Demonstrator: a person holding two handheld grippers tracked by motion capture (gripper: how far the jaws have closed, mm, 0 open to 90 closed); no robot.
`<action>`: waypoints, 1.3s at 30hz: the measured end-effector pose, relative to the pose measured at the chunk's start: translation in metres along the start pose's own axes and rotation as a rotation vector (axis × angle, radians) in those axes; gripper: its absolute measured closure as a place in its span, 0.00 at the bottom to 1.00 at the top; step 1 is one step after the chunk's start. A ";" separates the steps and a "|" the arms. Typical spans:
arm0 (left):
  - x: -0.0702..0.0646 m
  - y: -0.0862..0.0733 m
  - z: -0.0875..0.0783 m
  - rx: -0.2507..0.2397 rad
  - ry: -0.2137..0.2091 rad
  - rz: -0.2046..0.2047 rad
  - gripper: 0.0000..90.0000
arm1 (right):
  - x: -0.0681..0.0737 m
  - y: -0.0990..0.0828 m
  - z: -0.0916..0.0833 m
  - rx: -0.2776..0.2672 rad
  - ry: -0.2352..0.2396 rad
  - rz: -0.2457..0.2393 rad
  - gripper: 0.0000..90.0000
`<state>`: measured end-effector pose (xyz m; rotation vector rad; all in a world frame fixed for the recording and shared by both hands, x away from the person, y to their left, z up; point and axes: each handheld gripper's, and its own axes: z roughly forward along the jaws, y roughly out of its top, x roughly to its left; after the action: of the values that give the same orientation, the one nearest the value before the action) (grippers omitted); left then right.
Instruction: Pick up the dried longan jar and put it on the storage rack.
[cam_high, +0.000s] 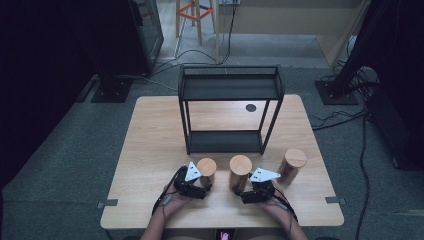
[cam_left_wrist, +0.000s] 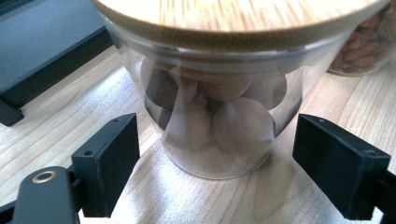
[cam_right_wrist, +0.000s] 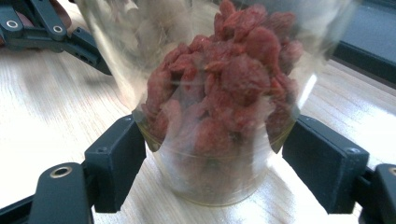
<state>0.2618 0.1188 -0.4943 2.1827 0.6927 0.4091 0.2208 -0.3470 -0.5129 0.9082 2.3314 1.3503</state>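
**Two jars bracketed for pickup, shelf rack beyond**

Left gripper (cam_left_wrist: 215, 158): released, jaws spread to either side of the nut jar (cam_left_wrist: 219, 107), neither pad touching glass. The jar stood directly ahead between the jaws, bamboo lid on, holding round brown nuts.

Right gripper (cam_right_wrist: 215, 163): released, jaws flanking the berry jar (cam_right_wrist: 219, 102), close to the glass at its base but not clamped. Contents were dried red berries.

Third jar (cam_high: 291, 165): just right of the right gripper, untouched.

Shelf rack (cam_high: 230, 107): black, two tiers, beyond both grippers on the counter (cam_high: 150, 150).

Risks, judged: the jaws sat low on smooth glass, so a closing grip there could let a tall jar tip or slide; the jars stood near one another and might knock.

Markings: no label, brand or legible writing on any item.
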 end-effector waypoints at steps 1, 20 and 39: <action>0.000 0.000 0.000 0.002 0.000 -0.007 0.16 | 0.001 0.000 0.000 0.002 -0.001 -0.003 0.24; 0.001 -0.001 0.000 -0.004 0.002 -0.023 0.17 | 0.001 -0.001 -0.001 -0.003 -0.006 0.006 0.24; -0.001 -0.001 0.000 -0.003 0.014 -0.027 0.17 | 0.003 -0.001 -0.001 -0.006 -0.011 0.006 0.24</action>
<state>0.2611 0.1189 -0.4948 2.1670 0.7271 0.4114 0.2178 -0.3463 -0.5133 0.9191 2.3174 1.3499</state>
